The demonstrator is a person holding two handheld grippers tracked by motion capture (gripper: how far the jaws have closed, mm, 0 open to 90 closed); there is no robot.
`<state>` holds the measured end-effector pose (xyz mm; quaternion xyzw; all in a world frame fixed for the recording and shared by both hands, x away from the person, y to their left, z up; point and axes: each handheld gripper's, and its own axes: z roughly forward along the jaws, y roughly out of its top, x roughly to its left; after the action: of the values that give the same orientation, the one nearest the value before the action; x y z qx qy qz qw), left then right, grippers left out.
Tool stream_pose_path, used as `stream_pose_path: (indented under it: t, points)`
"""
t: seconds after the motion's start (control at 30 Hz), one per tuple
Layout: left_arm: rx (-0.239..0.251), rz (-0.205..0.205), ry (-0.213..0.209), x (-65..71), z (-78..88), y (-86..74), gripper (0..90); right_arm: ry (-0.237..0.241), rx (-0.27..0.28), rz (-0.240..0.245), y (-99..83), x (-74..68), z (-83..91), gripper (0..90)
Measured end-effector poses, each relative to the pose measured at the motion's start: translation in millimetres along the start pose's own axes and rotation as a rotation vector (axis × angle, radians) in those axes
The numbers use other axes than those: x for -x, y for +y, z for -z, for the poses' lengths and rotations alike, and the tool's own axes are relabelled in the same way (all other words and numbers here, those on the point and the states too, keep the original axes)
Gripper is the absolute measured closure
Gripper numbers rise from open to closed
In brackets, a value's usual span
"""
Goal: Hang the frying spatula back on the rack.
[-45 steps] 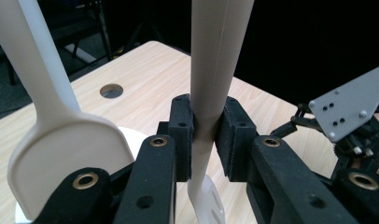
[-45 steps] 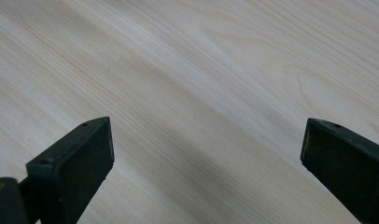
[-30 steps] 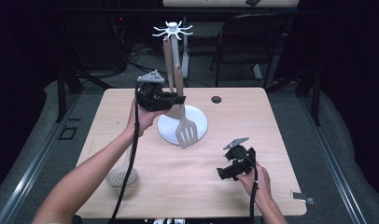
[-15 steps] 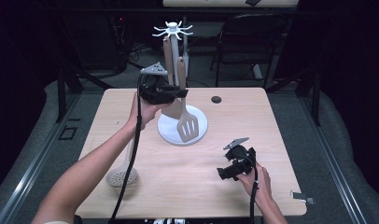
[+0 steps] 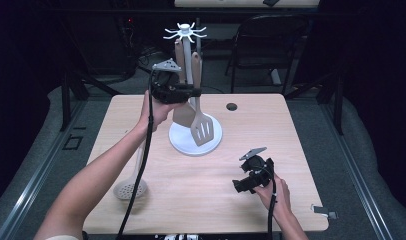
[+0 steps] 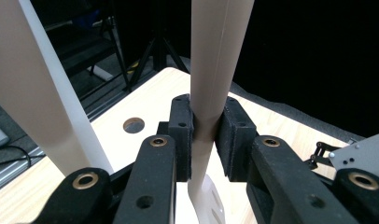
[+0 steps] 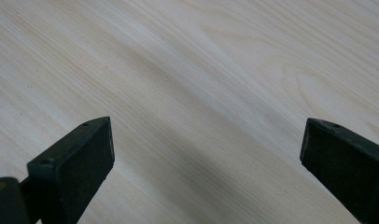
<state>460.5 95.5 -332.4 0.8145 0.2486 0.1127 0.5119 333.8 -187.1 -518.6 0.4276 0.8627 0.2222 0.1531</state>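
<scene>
Your left claw [image 5: 193, 93] grips the turner [image 5: 203, 127] by its handle, raised beside the rack [image 5: 185, 35] but not yet hooked, a skimmer [image 5: 129, 188] lies on the bench [image 5: 291, 130], right claw [image 5: 239, 186] gapes idle.

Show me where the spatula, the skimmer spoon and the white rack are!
Spatula [image 5: 202, 130]: high view, on its slotted blade.
Skimmer spoon [image 5: 129, 189]: high view, on its round holed head, lying on the table.
White rack [image 5: 181, 141]: high view, on a bare part of its round base.
</scene>
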Motion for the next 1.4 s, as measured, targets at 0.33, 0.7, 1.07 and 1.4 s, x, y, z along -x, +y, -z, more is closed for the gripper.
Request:
stream_pose_path:
  t: [0.33,0.7,1.07,1.4]
  points:
    - [-0.004,0.003,0.02,-6.1,0.2,13.9,77.2,-0.004,0.001,0.004,0.0,-0.2,0.2,2.6]
    - [-0.018,0.025,0.038,-17.2,-0.6,24.4,77.1,-0.005,0.008,0.003,0.2,-1.3,-0.4,2.7]
    - [-0.029,0.055,0.064,-23.1,-5.1,23.5,77.1,-0.004,-0.013,0.015,0.7,-0.4,-0.1,2.7]
    - [-0.025,0.055,0.109,-24.6,-6.0,22.9,76.9,-0.003,-0.018,0.011,0.7,-0.6,-0.4,2.7]
